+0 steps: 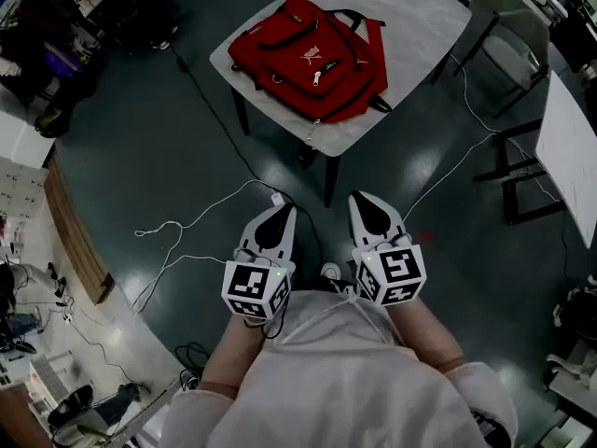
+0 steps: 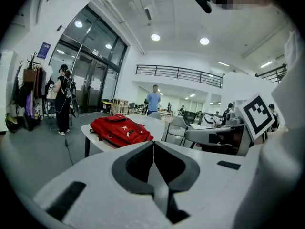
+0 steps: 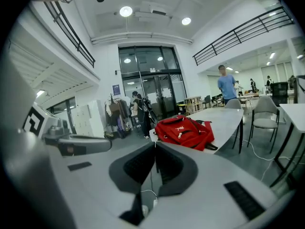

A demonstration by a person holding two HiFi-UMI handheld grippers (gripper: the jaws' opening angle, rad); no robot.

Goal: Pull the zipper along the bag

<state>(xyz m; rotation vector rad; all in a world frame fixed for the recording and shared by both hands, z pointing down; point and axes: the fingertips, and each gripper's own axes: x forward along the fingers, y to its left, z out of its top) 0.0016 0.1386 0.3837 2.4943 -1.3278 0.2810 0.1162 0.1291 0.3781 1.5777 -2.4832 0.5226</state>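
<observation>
Backpack is lying diagonally on the table at 12 o'clock, well apart from the 2 tools. The left gripper and right gripper are pointing toward it, jaws pressed together on nothing (neither is sitting clearly nearer).

The red bag is looking like matt woven cloth, its zipper pull glinting like metal. Beneath the bag, the pale table is appearing smooth; the dark floor is shining glossy.
</observation>
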